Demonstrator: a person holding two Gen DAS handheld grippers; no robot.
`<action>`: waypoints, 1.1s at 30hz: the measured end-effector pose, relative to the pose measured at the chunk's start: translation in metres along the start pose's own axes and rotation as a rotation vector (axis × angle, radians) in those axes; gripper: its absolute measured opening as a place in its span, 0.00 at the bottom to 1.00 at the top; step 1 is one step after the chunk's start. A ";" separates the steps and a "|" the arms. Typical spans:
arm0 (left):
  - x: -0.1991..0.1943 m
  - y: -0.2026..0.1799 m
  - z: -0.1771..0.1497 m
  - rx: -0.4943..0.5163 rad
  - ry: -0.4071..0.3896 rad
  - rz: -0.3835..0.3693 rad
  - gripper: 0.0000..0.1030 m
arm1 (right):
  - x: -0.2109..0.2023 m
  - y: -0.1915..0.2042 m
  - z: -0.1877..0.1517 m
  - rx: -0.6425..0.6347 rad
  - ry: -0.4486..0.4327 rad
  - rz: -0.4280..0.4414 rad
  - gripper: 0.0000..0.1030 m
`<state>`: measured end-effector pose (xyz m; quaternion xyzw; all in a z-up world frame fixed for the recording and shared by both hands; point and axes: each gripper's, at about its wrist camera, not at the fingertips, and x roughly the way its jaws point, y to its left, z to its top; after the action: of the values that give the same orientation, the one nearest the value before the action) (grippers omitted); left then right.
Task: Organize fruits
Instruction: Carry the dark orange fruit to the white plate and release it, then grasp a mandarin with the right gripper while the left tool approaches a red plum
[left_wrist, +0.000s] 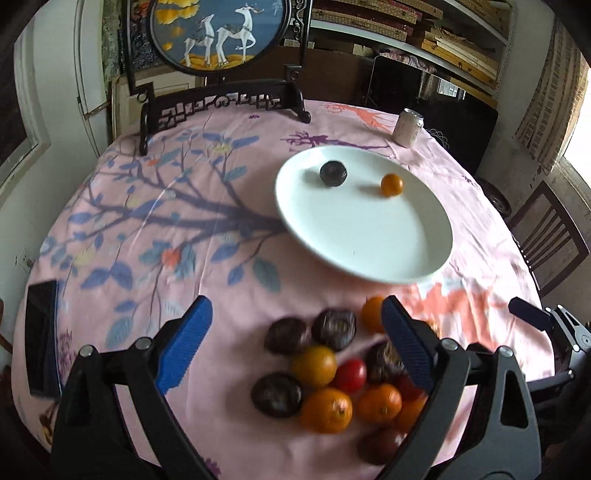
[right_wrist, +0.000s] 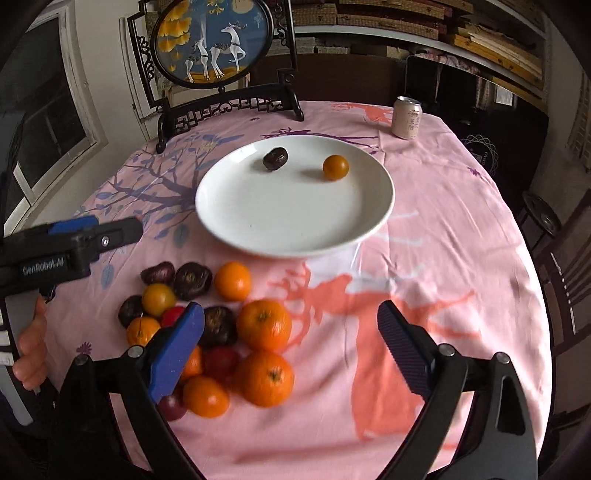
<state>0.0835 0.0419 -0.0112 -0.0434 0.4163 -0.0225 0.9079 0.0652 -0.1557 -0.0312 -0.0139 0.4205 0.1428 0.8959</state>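
A white plate (left_wrist: 388, 240) (right_wrist: 266, 221) on the pink tablecloth holds one dark fruit (left_wrist: 333, 172) (right_wrist: 275, 158) and one small orange fruit (left_wrist: 391, 184) (right_wrist: 335, 167). A pile of oranges (right_wrist: 264, 325), dark fruits (left_wrist: 334, 328) (right_wrist: 192, 280) and small red fruits (left_wrist: 350, 374) lies in front of the plate. My left gripper (left_wrist: 295, 347) is open and empty above the pile; it also shows in the right wrist view (right_wrist: 96, 229). My right gripper (right_wrist: 291, 347) is open and empty, just right of the pile, and its tip shows in the left wrist view (left_wrist: 528, 314).
A drink can (left_wrist: 407, 127) (right_wrist: 406, 118) stands at the far right of the table. A framed deer screen on a dark stand (left_wrist: 221, 99) (right_wrist: 221, 99) stands at the back. A dark flat object (left_wrist: 40, 332) lies at the left edge. A wooden chair (left_wrist: 546, 232) is at the right.
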 end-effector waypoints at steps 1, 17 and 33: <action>-0.004 0.003 -0.014 -0.010 -0.006 0.014 0.91 | -0.004 0.000 -0.009 0.020 -0.003 -0.005 0.92; -0.025 0.011 -0.089 0.022 0.030 0.021 0.91 | 0.011 0.005 -0.051 0.052 0.054 0.045 0.72; -0.019 0.010 -0.090 0.024 0.055 -0.007 0.91 | 0.035 0.002 -0.048 0.086 0.095 0.117 0.42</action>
<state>0.0033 0.0480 -0.0566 -0.0335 0.4408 -0.0317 0.8964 0.0504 -0.1522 -0.0886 0.0424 0.4683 0.1756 0.8649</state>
